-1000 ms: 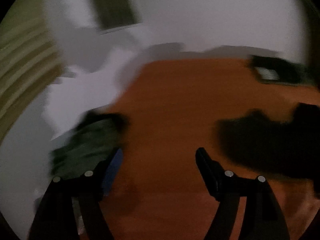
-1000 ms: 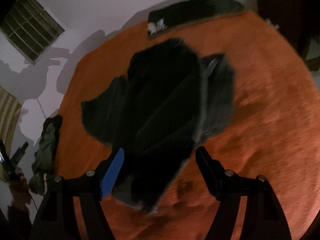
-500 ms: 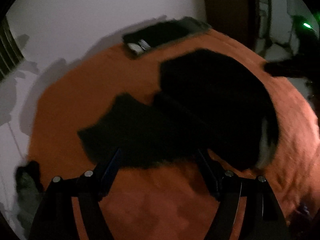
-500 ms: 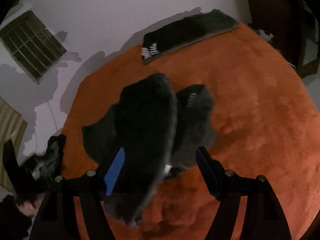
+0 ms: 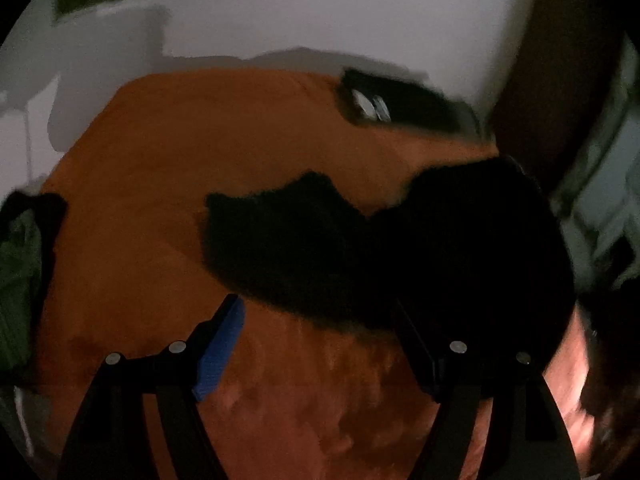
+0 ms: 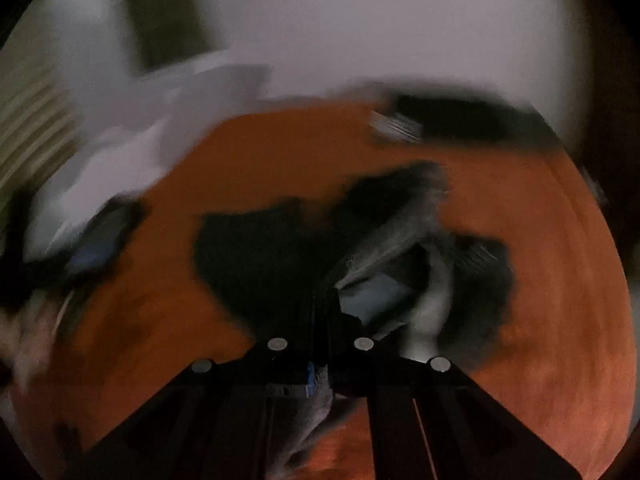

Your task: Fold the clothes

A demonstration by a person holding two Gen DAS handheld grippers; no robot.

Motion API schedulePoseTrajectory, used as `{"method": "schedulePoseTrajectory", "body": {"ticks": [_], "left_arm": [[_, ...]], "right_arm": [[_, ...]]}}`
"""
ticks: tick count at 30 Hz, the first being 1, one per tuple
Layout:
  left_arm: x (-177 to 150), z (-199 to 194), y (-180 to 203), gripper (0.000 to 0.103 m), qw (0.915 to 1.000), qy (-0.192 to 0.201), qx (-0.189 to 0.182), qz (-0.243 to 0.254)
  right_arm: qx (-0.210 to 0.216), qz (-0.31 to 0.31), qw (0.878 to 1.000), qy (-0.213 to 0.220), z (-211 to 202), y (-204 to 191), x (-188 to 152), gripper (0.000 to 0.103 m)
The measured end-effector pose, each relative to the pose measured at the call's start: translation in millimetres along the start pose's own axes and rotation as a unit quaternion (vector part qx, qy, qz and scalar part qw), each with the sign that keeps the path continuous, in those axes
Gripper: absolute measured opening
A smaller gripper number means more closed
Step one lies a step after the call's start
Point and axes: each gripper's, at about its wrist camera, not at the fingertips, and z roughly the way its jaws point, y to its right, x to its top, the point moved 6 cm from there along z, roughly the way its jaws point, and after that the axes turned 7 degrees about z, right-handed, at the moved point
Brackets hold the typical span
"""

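A dark garment (image 5: 304, 248) lies crumpled on the orange table (image 5: 160, 160), with its grey inner side (image 6: 400, 240) turned up in folds. My right gripper (image 6: 320, 312) has its jaws pressed together, shut on the near edge of the garment (image 6: 260, 252); cloth hangs below the fingers. My left gripper (image 5: 320, 320) is open just in front of the garment's near hem, which reaches to between the fingertips, with its blue pad (image 5: 220, 344) off the cloth. The picture from the right wrist is blurred.
A folded dark garment (image 5: 408, 100) lies along the table's far edge by the white wall. Green and dark clothes (image 5: 16, 264) are heaped at the table's left edge. A dark door (image 5: 552, 80) stands at the right. Bare orange table shows left of the garment.
The right gripper's jaws went from wide apart to pressed together on the garment's edge, and its view rolled. The left gripper swung across the table and now faces the garment's near hem.
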Motion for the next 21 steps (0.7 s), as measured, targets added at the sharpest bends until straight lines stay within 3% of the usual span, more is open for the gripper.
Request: {"method": "schedulePoseTrajectory", "body": {"ticks": [2,5,8,11,12,15,16,19,21], "left_arm": [[5.0,-3.9,-10.0,0.077,0.9993,0.005,-0.025,-0.029],[-1.2,-0.6,-11.2,0.077,0.9980,-0.010,-0.049,-0.040],[-15.2,14.7,-4.4,0.077,0.9978,-0.035,-0.050,-0.026],[-35.4,32.2,3.0,0.077,0.9962,-0.067,-0.054,-0.013],[-41.2,39.1,4.4,0.077,0.9953,-0.077,-0.057,-0.008],[-56.1,61.6,5.1,0.077,0.9925,-0.108,-0.056,-0.007],[-60.4,68.8,4.7,0.076,0.9913,-0.118,-0.056,-0.012],[-67.7,84.4,4.7,0.076,0.9873,-0.133,-0.077,-0.041],[-68.9,92.3,6.6,0.077,0.9871,-0.136,-0.074,-0.042]], "right_arm": [[0.047,-0.083,0.995,-0.029,0.0,-58.9,-31.2,0.003],[0.047,-0.170,0.981,-0.084,20.7,-98.2,-81.0,0.003],[0.045,-0.151,0.976,-0.152,47.3,-92.3,-108.0,0.004],[0.050,-0.112,0.970,-0.211,69.6,-81.0,-125.4,0.012],[0.065,-0.089,0.970,-0.216,70.3,-76.0,-121.5,0.019],[0.098,-0.020,0.973,-0.208,61.3,-58.5,-108.1,0.058],[0.101,0.001,0.976,-0.195,55.6,-50.7,-102.5,0.064],[0.092,0.044,0.984,-0.143,33.2,-23.4,-86.3,0.065],[0.055,0.051,0.992,-0.102,18.7,4.0,-75.3,0.069]]}}
